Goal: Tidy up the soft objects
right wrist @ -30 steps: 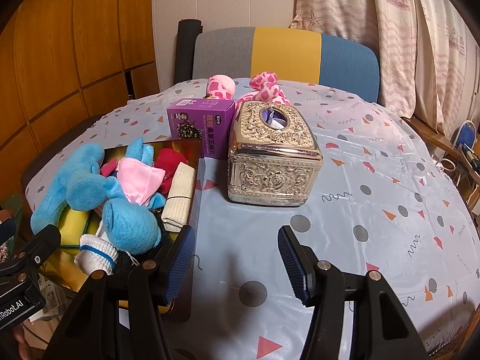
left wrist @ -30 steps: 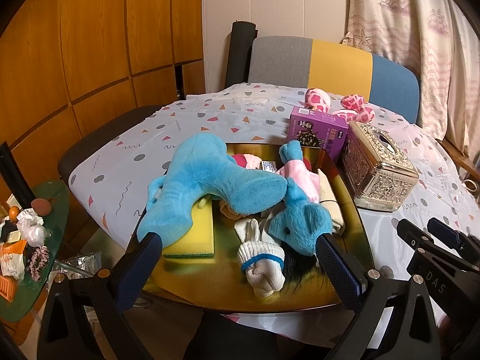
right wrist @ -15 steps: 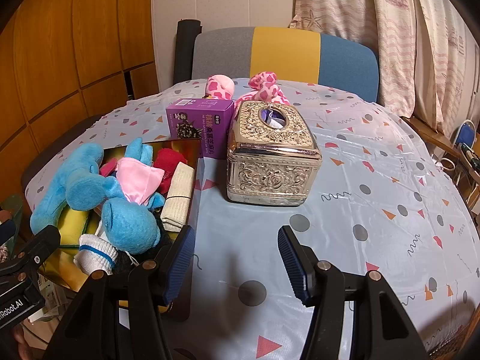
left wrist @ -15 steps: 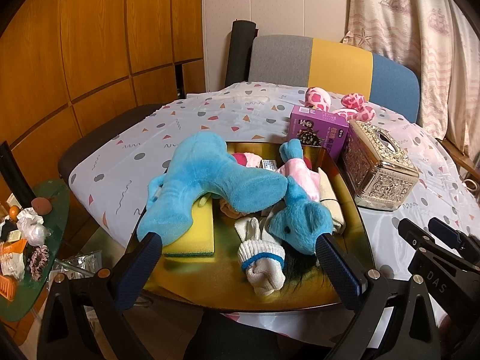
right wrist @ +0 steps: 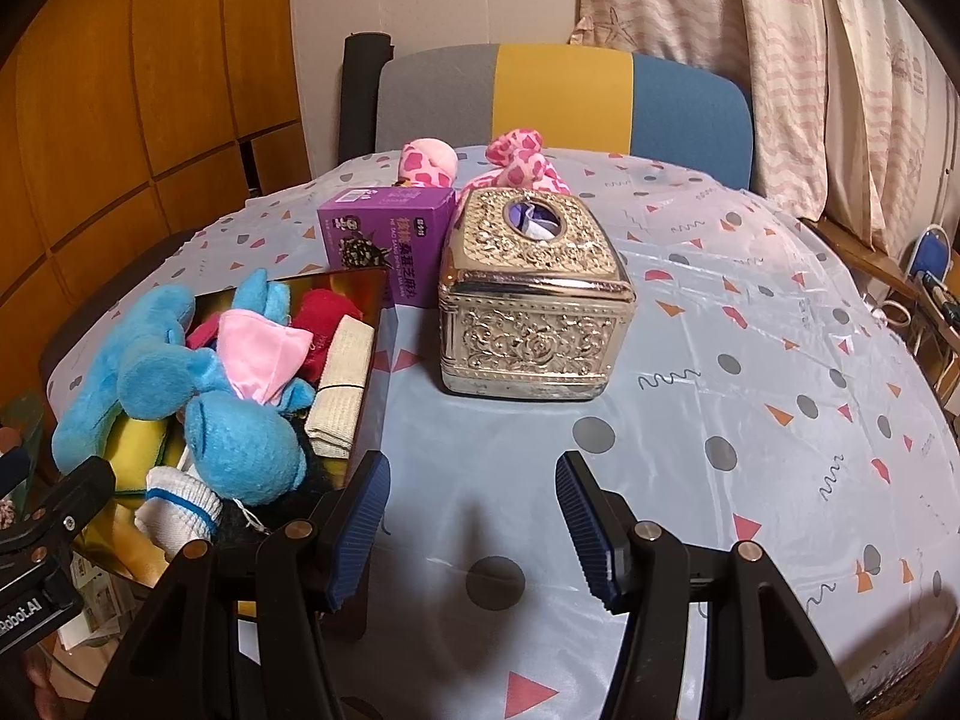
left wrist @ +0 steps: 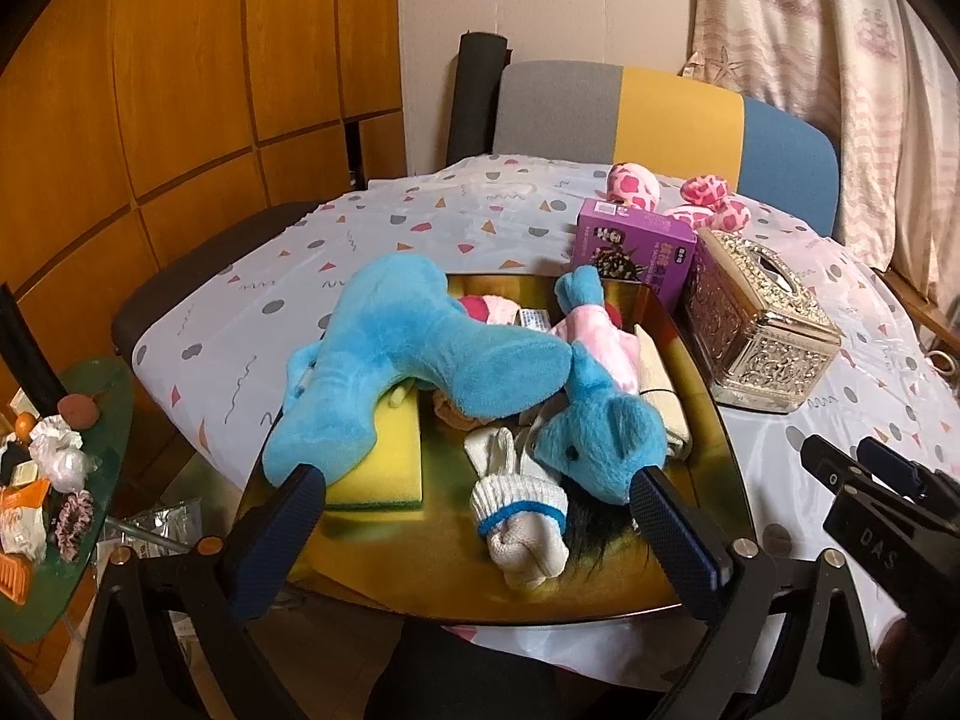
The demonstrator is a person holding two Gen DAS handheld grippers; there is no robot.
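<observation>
The left tool [left wrist: 477, 489] hangs over the near edge of the gold tray [left wrist: 729, 468] with its two blue fingers spread wide and nothing between them. The right tool [right wrist: 471, 489] hangs over the dotted surface [right wrist: 750, 372], its fingers partly apart and holding nothing.

Just past the left tool, a rolled white sock [left wrist: 522, 516] lies in the tray. Beside it sits a yellow sponge [left wrist: 384, 462]. A small blue plush in a pink shirt [left wrist: 600, 426] lies behind the sock. A big blue plush [left wrist: 420, 360] lies across the sponge and hangs over the tray's left edge.

Farther back, beside the tray, stands a shiny tissue box [right wrist: 531, 300]. A purple box [right wrist: 390, 240] touches it. Behind them lies a pink spotted plush [right wrist: 516, 159].
</observation>
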